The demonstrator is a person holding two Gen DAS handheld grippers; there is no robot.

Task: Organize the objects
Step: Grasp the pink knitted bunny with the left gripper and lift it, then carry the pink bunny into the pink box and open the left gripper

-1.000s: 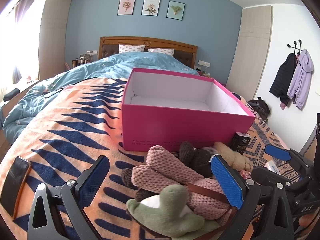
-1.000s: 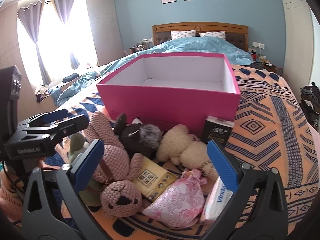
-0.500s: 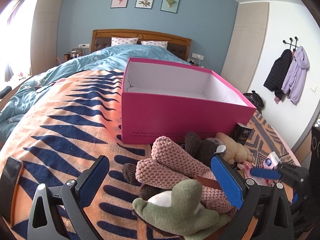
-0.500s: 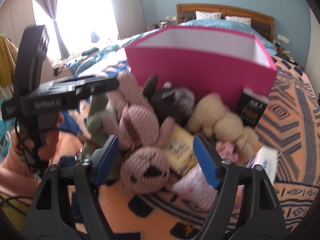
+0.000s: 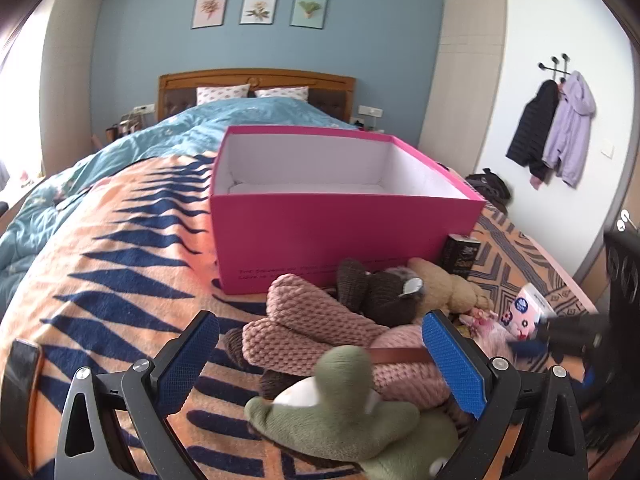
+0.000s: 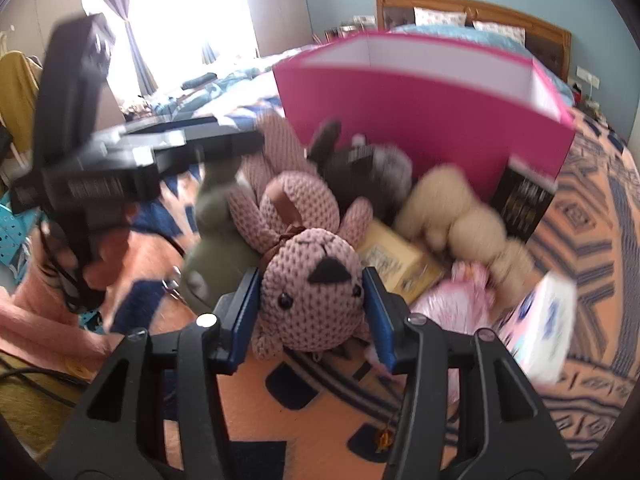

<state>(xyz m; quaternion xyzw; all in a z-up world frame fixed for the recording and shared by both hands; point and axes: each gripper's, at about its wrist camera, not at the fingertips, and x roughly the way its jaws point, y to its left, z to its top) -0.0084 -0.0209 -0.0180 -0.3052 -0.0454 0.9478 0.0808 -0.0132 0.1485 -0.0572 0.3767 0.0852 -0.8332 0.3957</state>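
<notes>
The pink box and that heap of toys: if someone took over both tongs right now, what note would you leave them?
Right tongs: jaws closing around the head of the pink crocheted bunny; pads at its cheeks, not lifted.
Left tongs: open, over the green plush, holding nothing.
Pink box: on the bed, open, nothing visible inside.
In front of it: dark brown plush, beige plush, black carton, tissue pack, yellow packet, pink floral pouch.
Done: nothing boxed.
Left: probably lift the bunny in, then the rest.
</notes>
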